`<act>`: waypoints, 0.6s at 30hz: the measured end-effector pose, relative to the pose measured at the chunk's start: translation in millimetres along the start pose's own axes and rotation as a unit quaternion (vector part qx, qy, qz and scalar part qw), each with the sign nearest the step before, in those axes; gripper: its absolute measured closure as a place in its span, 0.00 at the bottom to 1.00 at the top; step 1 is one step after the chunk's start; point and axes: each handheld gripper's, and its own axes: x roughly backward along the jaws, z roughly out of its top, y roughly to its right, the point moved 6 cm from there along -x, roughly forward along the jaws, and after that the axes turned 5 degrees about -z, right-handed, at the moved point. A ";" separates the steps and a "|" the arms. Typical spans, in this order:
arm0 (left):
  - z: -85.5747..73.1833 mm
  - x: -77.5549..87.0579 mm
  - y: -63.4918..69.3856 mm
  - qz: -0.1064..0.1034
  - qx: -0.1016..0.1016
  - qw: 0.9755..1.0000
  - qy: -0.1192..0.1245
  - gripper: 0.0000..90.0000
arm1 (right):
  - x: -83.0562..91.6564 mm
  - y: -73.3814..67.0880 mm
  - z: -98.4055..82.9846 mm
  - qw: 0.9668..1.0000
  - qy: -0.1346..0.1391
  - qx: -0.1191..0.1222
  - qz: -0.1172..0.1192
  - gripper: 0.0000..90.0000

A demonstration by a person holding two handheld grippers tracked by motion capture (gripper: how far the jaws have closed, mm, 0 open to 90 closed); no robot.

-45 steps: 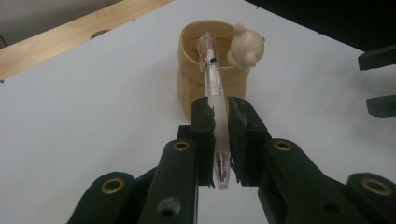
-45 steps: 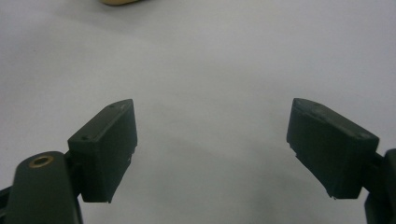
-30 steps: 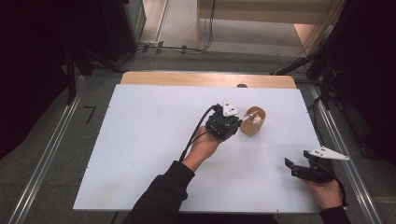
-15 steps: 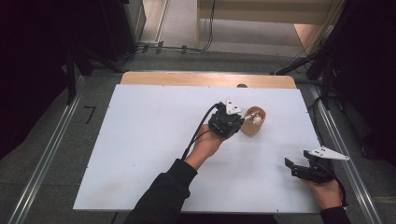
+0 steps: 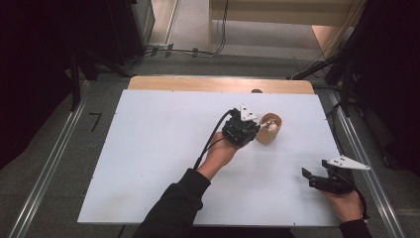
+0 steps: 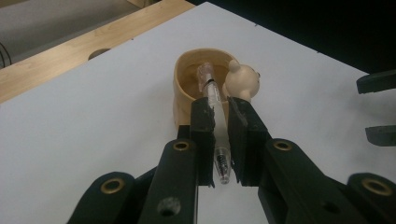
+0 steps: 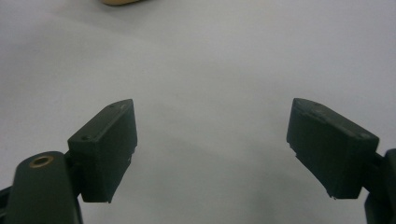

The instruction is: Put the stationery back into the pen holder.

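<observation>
While the left half of the white table [image 5: 148,148] lies bare in the high view, the work sits right of centre, where the left gripper [image 5: 246,130] is held against the near side of a small tan wooden cup [image 5: 270,129].

Left gripper view: the jaws are closed on a clear plastic pen [image 6: 215,116], pinching it about mid-barrel. The spring end of the pen hangs below the pads on the camera side; the far end reaches over the rim and into the mouth of the cup [image 6: 196,81]. I cannot tell whether the tip touches the cup's bottom. A small bear-shaped figure [image 6: 242,81] sits on the cup's rim, just beside the pen on its right.

Judgement on progress: the pen has been picked up, carried to the cup and started into it, so the main part of the placement looks done. Left to do: lower it the rest of the way if needed, let go so that it leans inside the cup, and draw the gripper back without tipping the cup.

Farther right, near the table's front right corner, the right gripper [image 5: 317,179] hovers low, well apart from the cup. Right gripper view: jaws spread wide, nothing between them, plain table beneath. It appears idle in this step.
</observation>
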 end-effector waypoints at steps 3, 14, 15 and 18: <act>1.0 -0.1 -0.4 0.000 0.001 1.000 0.001 0.90 | -0.2 0.2 0.0 1.000 0.000 0.000 0.000 0.17; 2.0 -0.7 -1.4 0.002 0.003 1.000 0.002 0.90 | -0.8 0.2 0.0 1.000 -0.001 0.002 0.000 0.17; 2.3 -0.5 -1.5 0.001 0.004 1.000 0.002 0.90 | -0.9 0.1 0.0 1.000 -0.001 0.001 0.000 0.17; 3.2 -0.7 -1.7 0.001 0.004 1.000 0.003 0.90 | -0.9 0.1 0.1 1.000 -0.001 0.002 -0.001 0.17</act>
